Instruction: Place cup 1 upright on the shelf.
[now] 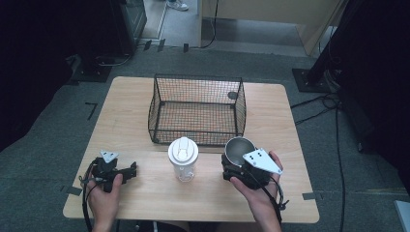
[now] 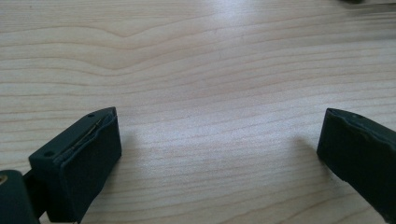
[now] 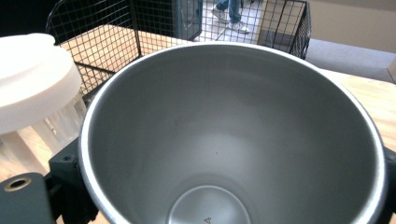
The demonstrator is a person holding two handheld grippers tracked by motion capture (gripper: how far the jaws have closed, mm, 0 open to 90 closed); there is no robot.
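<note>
— While the wire basket [image 1: 197, 110] stands empty at twelve o'clock on the bench [image 1: 135, 101], how far along does the work look?

— Early, by my reading. The right gripper [image 1: 236, 163] has its jaws closed part-way around a steel cup [image 1: 239, 150], which sits at about four o'clock from the bench's middle, just in front of the basket's near right corner. In the right gripper view the cup [image 3: 233, 135] is upright and empty, its rim wedged between the jaws.

— And the shaker bottle?

— The clear shaker bottle [image 1: 183, 158] with its white lid stands untouched at six o'clock, just beside the cup and just in front of the basket. Nothing lies in the basket yet.

— The other hand?

— The left gripper [image 1: 126, 172] rests at eight o'clock, jaws wide apart with only bare wood [image 2: 210, 93] between them.

— What is left?

— Judging from the layout, the cup seems bound for the basket, then perhaps the bottle. Pickup looks done; carrying and setting down remain.
</note>
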